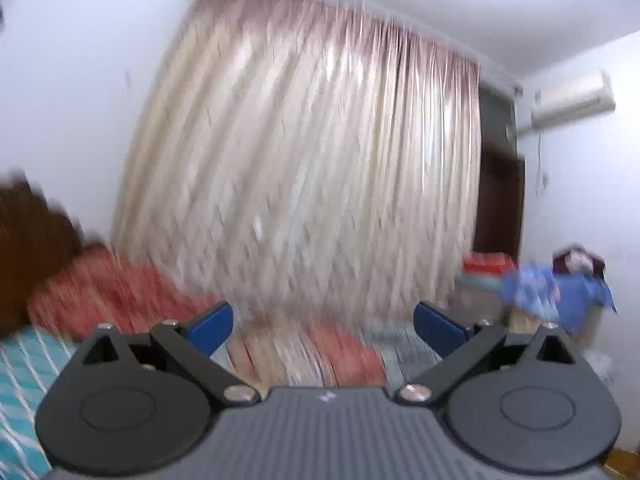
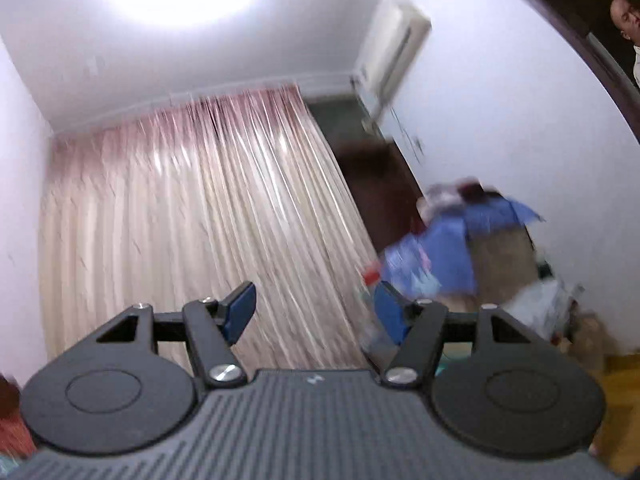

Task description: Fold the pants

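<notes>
No pants show in either view. My left gripper [image 1: 323, 326] is open and empty, its blue pads [image 1: 212, 326] wide apart, raised and pointing at the curtain across the bed. My right gripper [image 2: 316, 314] is open and empty too, with blue pads [image 2: 242, 310] apart, tilted up toward the curtain and ceiling. Both views are blurred by motion.
A cream and pink curtain [image 1: 304, 152] fills the far wall. A bed with a teal checked sheet [image 1: 20, 384] and red striped pillows [image 1: 108, 292] lies below. A pile with blue cloth [image 2: 448, 252] stands at right. An air conditioner [image 2: 394, 48] hangs high. A man [image 2: 628, 32] stands in the doorway.
</notes>
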{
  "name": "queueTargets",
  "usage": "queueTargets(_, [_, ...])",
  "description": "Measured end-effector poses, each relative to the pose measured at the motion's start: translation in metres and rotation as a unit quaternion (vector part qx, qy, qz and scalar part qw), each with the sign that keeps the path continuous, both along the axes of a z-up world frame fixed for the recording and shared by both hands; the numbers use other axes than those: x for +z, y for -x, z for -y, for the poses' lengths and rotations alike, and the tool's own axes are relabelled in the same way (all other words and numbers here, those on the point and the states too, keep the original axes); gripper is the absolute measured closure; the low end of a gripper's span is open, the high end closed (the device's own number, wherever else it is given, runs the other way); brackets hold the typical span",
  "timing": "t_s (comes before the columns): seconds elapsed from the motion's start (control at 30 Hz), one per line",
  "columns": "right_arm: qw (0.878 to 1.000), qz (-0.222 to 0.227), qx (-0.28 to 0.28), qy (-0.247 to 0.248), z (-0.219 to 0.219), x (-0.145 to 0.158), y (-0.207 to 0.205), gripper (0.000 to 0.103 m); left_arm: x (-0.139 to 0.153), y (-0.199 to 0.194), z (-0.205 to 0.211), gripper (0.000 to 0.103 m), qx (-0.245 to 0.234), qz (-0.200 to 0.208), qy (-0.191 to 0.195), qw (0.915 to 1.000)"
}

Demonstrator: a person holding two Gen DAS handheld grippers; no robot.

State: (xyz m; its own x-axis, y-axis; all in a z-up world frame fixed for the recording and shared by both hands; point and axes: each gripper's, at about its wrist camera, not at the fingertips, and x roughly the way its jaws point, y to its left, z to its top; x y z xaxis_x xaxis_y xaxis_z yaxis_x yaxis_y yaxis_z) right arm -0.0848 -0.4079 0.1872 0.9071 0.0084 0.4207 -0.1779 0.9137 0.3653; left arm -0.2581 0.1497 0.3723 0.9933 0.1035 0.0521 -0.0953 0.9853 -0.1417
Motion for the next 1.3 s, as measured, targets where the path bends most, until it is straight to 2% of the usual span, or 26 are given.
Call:
queueTargets(0.07, [0.999,0.039,-0.001,0.0,0.011,0.023,0.018,0.035,0.026,0.037,0.015,0.001,0.031,0.05,-0.031,0.9978])
queueTargets(0.13, [0.998,0.064,-0.025,0.013,0.016,0.035,0.024,0.034,0.044,0.064,0.031,0.0,0.055,0.088,-0.064,0.9925])
queueTargets(0.2, [0.996,0.081,-0.03,0.02,0.02,0.043,0.025,0.031,0.049,0.072,0.045,0.0,0.057,0.103,-0.08,0.9898])
queueTargets(0.27, [0.997,0.08,-0.004,0.014,0.024,0.041,0.014,0.031,0.043,0.066,0.056,0.0,0.046,0.095,-0.083,0.9909])
queueTargets(0.37, [0.998,0.048,0.041,0.001,0.018,0.024,-0.009,0.031,0.019,0.032,0.071,0.0,0.02,0.047,-0.08,0.9955])
queueTargets(0.47, [0.995,0.003,0.102,0.003,-0.006,-0.006,-0.053,0.03,-0.018,-0.022,0.084,0.0,-0.024,-0.015,-0.06,0.9978])
queueTargets(0.6, [0.984,-0.062,0.167,0.007,-0.053,-0.054,-0.095,0.03,-0.079,-0.091,0.099,0.0,-0.098,-0.074,-0.003,0.9925])
queueTargets(0.7, [0.976,-0.108,0.19,0.023,-0.094,-0.086,-0.111,0.029,-0.12,-0.13,0.109,0.0,-0.128,-0.096,0.029,0.9867])
queueTargets(0.8, [0.968,-0.155,0.193,0.031,-0.127,-0.11,-0.108,0.026,-0.161,-0.164,0.127,0.0,-0.109,-0.124,0.027,0.9858])
queueTargets(0.87, [0.961,-0.191,0.198,0.019,-0.14,-0.126,-0.117,0.019,-0.186,-0.186,0.134,0.0,-0.106,-0.153,0.026,0.9821])
queueTargets(0.97, [0.944,-0.257,0.208,0.021,-0.155,-0.142,-0.128,0.016,-0.219,-0.218,0.141,0.0,-0.1,-0.222,0.036,0.9692])
queueTargets(1.03, [0.935,-0.286,0.207,0.033,-0.168,-0.149,-0.138,0.016,-0.244,-0.234,0.143,0.0,-0.077,-0.27,0.023,0.9596])
queueTargets(1.17, [0.931,-0.306,0.195,0.046,-0.192,-0.164,-0.144,0.008,-0.284,-0.25,0.146,0.0,-0.012,-0.326,-0.018,0.9452])
queueTargets(1.3, [0.924,-0.336,0.176,0.049,-0.21,-0.187,-0.156,0.006,-0.302,-0.272,0.135,0.0,0.015,-0.362,-0.007,0.9319])
